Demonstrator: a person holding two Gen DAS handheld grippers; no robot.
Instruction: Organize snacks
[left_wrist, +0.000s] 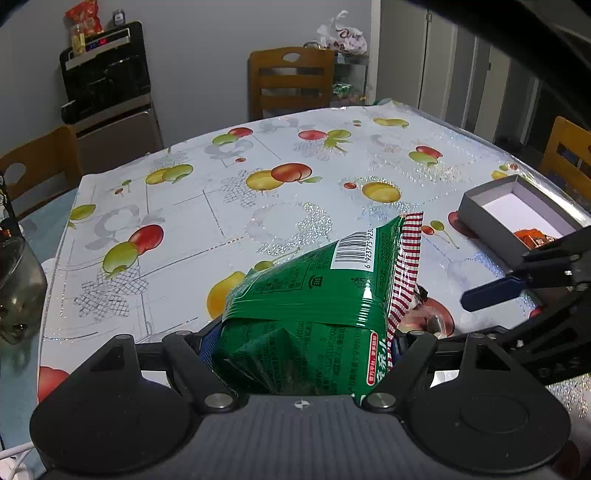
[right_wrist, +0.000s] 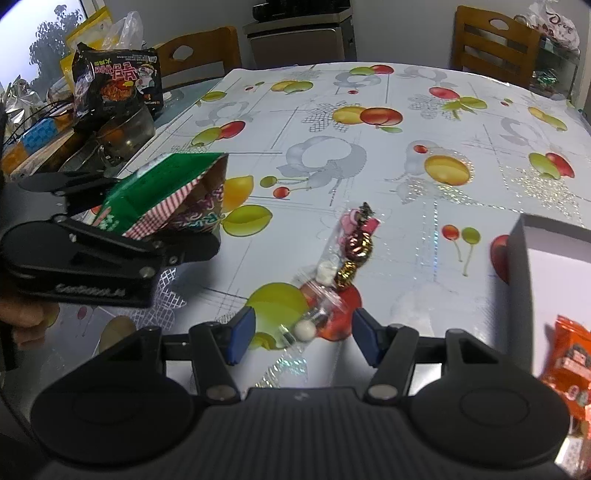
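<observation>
My left gripper (left_wrist: 303, 343) is shut on a green snack bag (left_wrist: 317, 295) with a red-striped seam and holds it off the fruit-print tablecloth; the right wrist view shows the bag (right_wrist: 162, 184) tilted in that gripper (right_wrist: 159, 212). My right gripper (right_wrist: 303, 338) stands open just above the cloth. The near end of a clear bag of wrapped candies (right_wrist: 351, 247) lies between its blue pads (right_wrist: 242, 334), which do not touch it. In the left wrist view one blue pad (left_wrist: 491, 293) of the right gripper shows at the right. A grey box (right_wrist: 521, 266) holds an orange packet (right_wrist: 569, 365).
The grey box (left_wrist: 480, 214) sits at the table's right edge. A black noodle packet (right_wrist: 118, 81), a glass pot (right_wrist: 125, 136) and other bags crowd the far left. A glass jar (left_wrist: 18, 288) stands at the left. Wooden chairs (left_wrist: 291, 81) ring the table.
</observation>
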